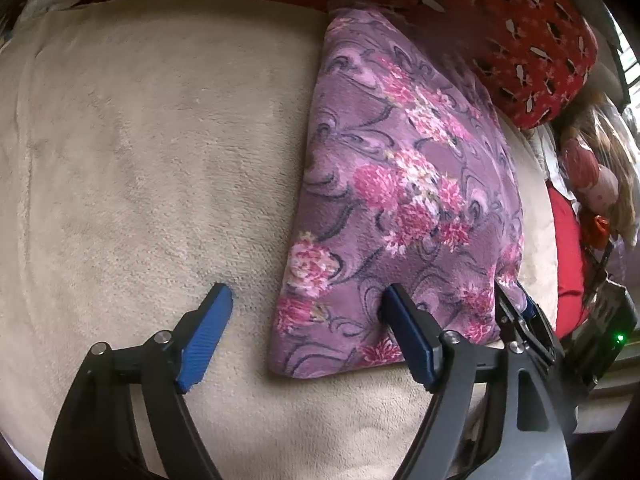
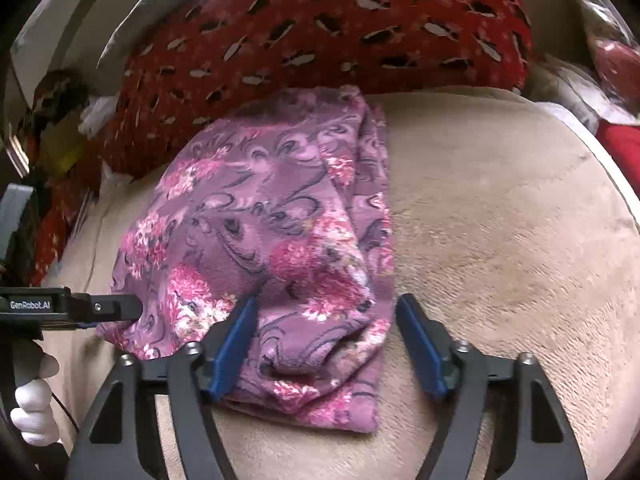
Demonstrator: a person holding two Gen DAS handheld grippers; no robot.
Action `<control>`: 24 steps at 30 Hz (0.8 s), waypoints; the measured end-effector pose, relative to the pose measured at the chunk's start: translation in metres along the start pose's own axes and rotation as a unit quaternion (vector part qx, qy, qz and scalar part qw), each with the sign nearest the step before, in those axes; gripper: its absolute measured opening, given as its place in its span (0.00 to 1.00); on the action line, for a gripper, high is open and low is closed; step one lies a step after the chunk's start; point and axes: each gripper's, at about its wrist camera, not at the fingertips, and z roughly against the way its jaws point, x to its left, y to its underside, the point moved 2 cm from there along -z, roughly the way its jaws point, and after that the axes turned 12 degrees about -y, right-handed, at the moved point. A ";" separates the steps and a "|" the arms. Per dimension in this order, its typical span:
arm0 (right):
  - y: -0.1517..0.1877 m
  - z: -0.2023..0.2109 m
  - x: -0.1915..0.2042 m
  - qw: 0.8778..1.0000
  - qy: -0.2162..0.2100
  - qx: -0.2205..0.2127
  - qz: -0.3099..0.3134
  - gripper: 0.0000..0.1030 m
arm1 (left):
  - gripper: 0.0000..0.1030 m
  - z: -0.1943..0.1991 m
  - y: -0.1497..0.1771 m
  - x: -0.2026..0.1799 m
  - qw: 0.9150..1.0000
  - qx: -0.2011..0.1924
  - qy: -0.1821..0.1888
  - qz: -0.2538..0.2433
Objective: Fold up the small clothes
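Observation:
A purple floral fleece garment (image 1: 400, 200) lies folded into a long narrow shape on a beige blanket (image 1: 140, 160). My left gripper (image 1: 306, 304) is open at the garment's near left edge, one finger on the blanket, the other on the cloth. In the right wrist view the garment (image 2: 280, 240) lies ahead and my right gripper (image 2: 326, 312) is open, straddling its near right part. The left gripper (image 2: 120, 308) shows there at the garment's left edge. The right gripper (image 1: 516, 312) shows in the left wrist view at the cloth's right corner.
A red patterned pillow (image 1: 480, 12) lies behind the garment, also in the right wrist view (image 2: 320, 32). Red cloth and a doll (image 1: 592, 176) sit at the right. The beige blanket (image 2: 500, 220) spreads wide on both sides.

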 end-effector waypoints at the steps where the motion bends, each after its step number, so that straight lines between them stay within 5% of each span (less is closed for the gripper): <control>1: 0.000 -0.002 0.002 1.000 0.003 0.004 0.007 0.80 | 0.77 0.000 0.000 0.000 1.000 0.000 0.001 -0.001; 9: -0.008 -0.018 0.012 0.999 0.018 0.045 0.016 0.99 | 0.80 -0.001 -0.001 0.003 1.000 0.005 0.017 0.002; 16: -0.014 -0.014 0.012 0.997 0.035 0.058 0.026 0.94 | 0.80 0.007 -0.012 0.016 0.998 0.023 0.063 0.012; 20: -0.049 0.014 -0.016 0.998 0.051 -0.011 -0.033 0.90 | 0.80 0.025 -0.052 0.032 0.996 -0.005 0.078 0.030; 24: -0.092 0.017 -0.054 0.987 0.013 -0.050 -0.150 0.90 | 0.80 0.016 -0.089 0.031 0.992 0.019 0.113 0.059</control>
